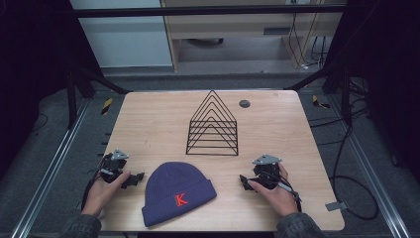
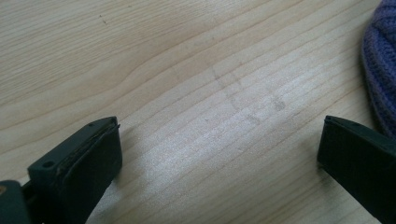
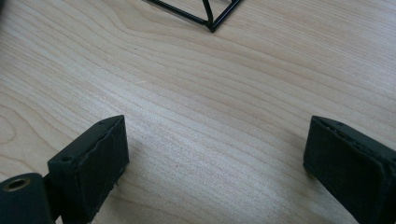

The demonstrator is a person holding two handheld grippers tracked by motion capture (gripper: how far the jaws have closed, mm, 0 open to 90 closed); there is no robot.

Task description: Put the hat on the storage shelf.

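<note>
beanie (image 1: 177, 194): laid flat at the near edge of the table (image 1: 148, 124), between the grippers
left gripper (image 1: 133, 179): jaws spread wide, nothing held
right gripper (image 1: 244, 181): jaws spread wide, nothing held
wire rack (image 1: 213, 126): stood farther off, mid-table

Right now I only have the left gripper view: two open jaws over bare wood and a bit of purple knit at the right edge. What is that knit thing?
Observer: A navy-purple beanie with a red K, lying flat near the table's front edge.
Operator: Where is the other gripper?
Observer: The right gripper sits on the beanie's other side, jaws open with nothing between them, pointing toward the hat.
Operator: Anything else on the table?
Observer: A black wire rack of triangular frames stands upright behind the beanie, apart from it.
Operator: Is my gripper touching the hat?
Observer: The left gripper is close beside its edge; I cannot tell if it touches.
</note>
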